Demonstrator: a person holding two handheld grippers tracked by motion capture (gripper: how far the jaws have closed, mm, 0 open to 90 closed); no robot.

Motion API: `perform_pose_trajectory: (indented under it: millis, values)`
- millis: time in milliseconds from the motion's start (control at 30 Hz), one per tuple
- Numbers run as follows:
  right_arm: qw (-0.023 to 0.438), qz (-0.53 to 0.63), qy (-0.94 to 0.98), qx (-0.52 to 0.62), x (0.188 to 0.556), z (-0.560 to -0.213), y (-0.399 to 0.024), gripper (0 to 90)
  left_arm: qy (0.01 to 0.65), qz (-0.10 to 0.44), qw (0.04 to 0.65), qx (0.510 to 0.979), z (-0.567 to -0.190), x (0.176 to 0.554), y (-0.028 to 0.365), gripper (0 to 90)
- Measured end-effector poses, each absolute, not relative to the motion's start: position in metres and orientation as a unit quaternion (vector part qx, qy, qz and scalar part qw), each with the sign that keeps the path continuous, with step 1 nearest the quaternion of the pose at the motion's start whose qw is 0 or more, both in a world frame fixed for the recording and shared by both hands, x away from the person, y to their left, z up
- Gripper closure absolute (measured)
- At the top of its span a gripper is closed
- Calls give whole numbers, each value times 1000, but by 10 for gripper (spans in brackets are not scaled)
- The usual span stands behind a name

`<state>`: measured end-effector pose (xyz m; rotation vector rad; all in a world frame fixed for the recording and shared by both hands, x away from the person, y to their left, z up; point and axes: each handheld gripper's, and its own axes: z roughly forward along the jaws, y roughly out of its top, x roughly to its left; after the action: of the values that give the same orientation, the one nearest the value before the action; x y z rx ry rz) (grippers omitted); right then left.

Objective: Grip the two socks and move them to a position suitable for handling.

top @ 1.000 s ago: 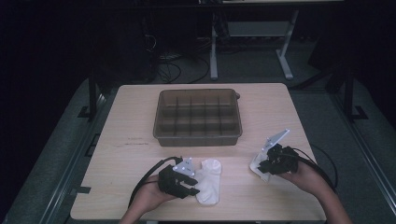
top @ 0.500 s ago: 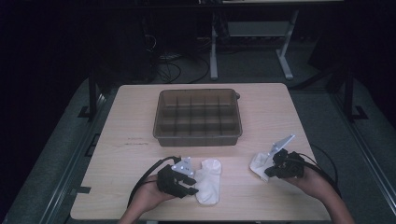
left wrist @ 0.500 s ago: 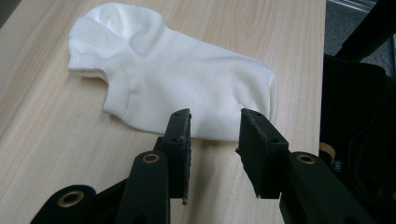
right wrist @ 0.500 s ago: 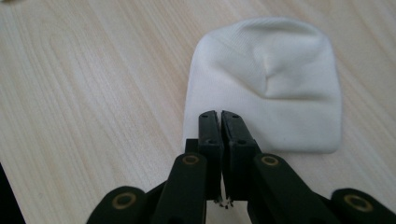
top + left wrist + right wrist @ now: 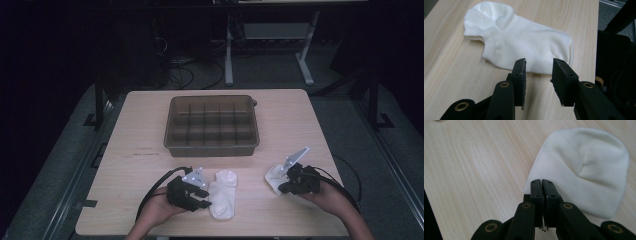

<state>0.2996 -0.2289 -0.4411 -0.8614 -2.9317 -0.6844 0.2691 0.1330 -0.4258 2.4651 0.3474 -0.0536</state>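
Nearest the person, the left gripper [image 5: 202, 196] stands with jaws apart just short of a white sock [image 5: 222, 194], which lies lengthwise away from the table's near edge. The right gripper [image 5: 281, 184] has pinched shut on the second sock's [image 5: 273, 176] edge. Beyond sits a brown divided tray [image 5: 212, 147]. No readable writing.

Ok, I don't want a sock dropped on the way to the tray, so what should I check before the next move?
1. Right claw shut at the edge of the right sock: ok.
2. Fabric really pinched between its jaws: cannot tell.
3. Left claw gripping the left sock: not ok, jaws open, nothing pinched.
4. Socks lying apart on the table, not tangled: ok.
5. Tray compartments free: ok, they look empty from the high view.
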Motion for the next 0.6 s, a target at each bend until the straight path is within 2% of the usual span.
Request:
perform_pose_trajectory:
  millis: [600]
  values:
    - [13,-227,-944,-239,308,-441,-190,827,134,-20,319,938,-425,269,137,635]
